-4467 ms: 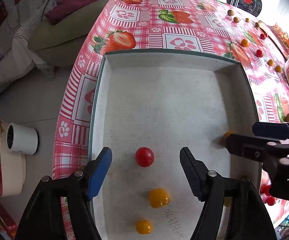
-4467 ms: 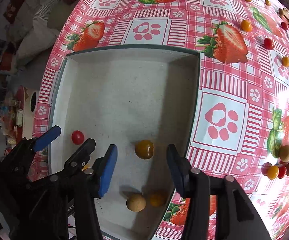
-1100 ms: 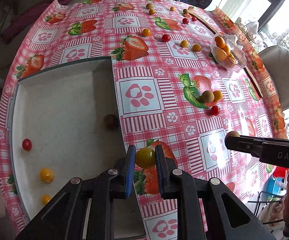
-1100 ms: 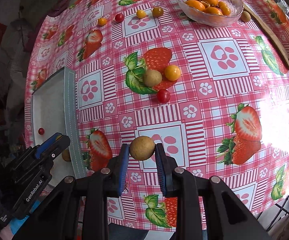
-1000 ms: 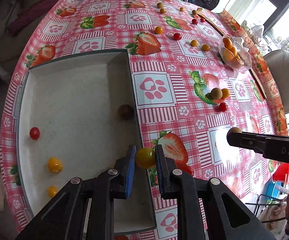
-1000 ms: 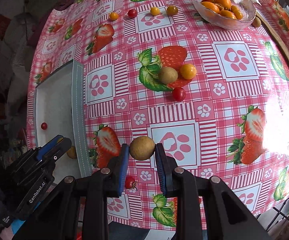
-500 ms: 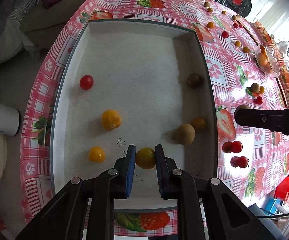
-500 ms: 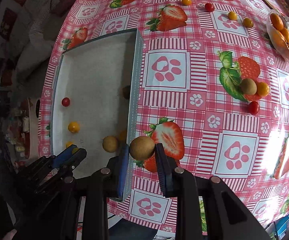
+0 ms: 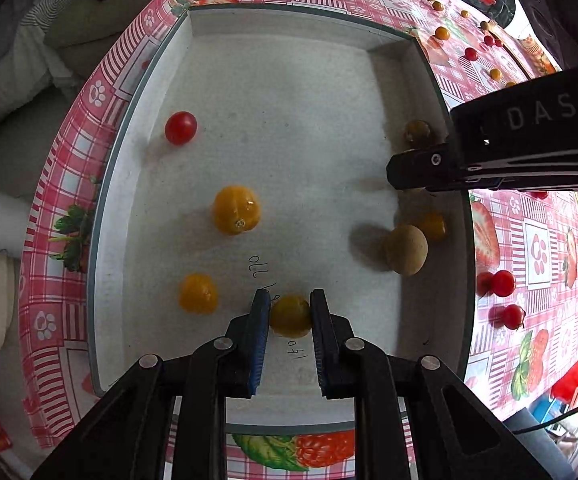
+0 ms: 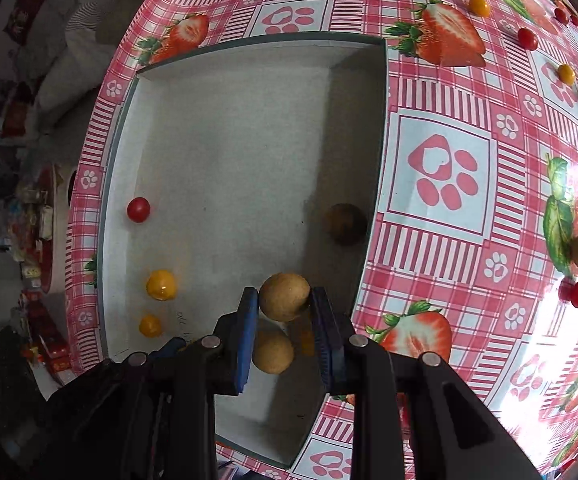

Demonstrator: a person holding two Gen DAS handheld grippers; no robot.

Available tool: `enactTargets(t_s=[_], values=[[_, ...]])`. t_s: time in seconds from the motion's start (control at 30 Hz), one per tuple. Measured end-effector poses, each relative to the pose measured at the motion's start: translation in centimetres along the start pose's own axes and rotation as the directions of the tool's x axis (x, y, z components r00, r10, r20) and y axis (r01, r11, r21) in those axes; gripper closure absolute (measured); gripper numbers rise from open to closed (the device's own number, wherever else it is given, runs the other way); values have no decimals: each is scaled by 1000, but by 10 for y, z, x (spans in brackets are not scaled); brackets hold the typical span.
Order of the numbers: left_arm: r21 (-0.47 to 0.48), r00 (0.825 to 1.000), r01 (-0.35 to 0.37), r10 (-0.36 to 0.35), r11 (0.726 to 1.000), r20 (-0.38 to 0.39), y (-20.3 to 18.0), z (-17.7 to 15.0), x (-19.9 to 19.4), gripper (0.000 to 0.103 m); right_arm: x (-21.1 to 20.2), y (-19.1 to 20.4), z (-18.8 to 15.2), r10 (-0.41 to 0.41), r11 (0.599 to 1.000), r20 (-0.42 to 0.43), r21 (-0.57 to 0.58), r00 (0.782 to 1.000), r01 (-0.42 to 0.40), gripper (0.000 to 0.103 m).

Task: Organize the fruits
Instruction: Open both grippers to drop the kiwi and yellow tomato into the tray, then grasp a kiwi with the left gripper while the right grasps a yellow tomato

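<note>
**Both your grippers carry fruit over the tray**

Your left gripper point(image 9: 289, 316) is clamped on a yellow tomato point(image 9: 291, 315) above the tray's point(image 9: 289, 24) near edge. Your right gripper point(image 10: 283, 300) pinches a tan round fruit point(image 10: 284, 296) over the tray's near right corner. Beyond, by the right wall, lies another tan fruit point(image 9: 405, 249); a red tomato point(image 9: 181, 128) sits toward the far left edge.
</note>
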State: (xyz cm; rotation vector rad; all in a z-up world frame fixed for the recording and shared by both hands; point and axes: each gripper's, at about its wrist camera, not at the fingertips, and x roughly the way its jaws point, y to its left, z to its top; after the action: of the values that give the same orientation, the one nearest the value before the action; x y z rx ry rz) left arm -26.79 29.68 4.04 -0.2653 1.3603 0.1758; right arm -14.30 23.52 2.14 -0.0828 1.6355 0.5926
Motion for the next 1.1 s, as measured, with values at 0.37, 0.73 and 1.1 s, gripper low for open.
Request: enactTargets(t_s=[0.37, 0.73, 1.1], values=[[26, 1000, -22, 22, 999, -5, -5, -1, -2, 82, 16, 9, 15, -32, 999, -24, -15, 999, 31, 72], [92, 996, -84, 85, 992, -3, -17, 10, -12, 42, -27, -8, 7, 69, 997, 53, 31, 996, -71, 33], [216, 997, -50, 37, 975, 62, -72, 44, -36, 42, -67, -113, -48, -46, 970, 110, 243, 993, 18, 33]])
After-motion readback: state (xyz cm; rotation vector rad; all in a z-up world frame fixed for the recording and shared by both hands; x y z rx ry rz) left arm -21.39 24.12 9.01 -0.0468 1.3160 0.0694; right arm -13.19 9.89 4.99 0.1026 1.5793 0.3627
